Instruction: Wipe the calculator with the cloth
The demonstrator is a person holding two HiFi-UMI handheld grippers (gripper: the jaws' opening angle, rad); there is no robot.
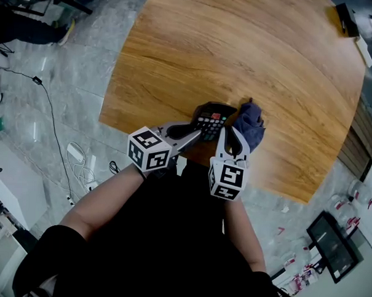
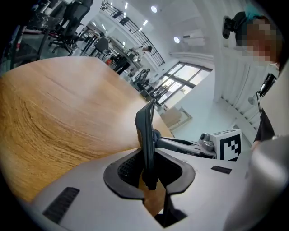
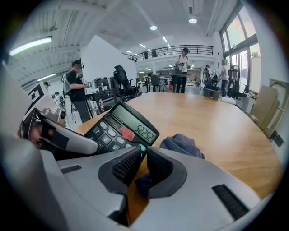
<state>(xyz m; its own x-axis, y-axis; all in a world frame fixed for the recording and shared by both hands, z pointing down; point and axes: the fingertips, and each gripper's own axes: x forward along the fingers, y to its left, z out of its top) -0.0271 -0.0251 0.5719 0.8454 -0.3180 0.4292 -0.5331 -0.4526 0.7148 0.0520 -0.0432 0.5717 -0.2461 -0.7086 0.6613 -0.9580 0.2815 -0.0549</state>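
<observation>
A big open office or lab hall: mezzanine railing (image 3: 180, 48) at twelve o'clock, desk chairs (image 3: 121, 76) at ten, tall windows (image 3: 235, 32) at two, cables (image 1: 75, 153) on grey floor (image 1: 85, 60) at nine.

on your calculator (image 3: 118, 131), the display (image 3: 135, 128) shows dark digits that read as 52252 in the right gripper view. the keys (image 3: 104, 135) below it carry white numerals: you can make out a 7, a 4 and a 9, while the others are too small or covered. in the head view the print on the keys is too small to read.
</observation>
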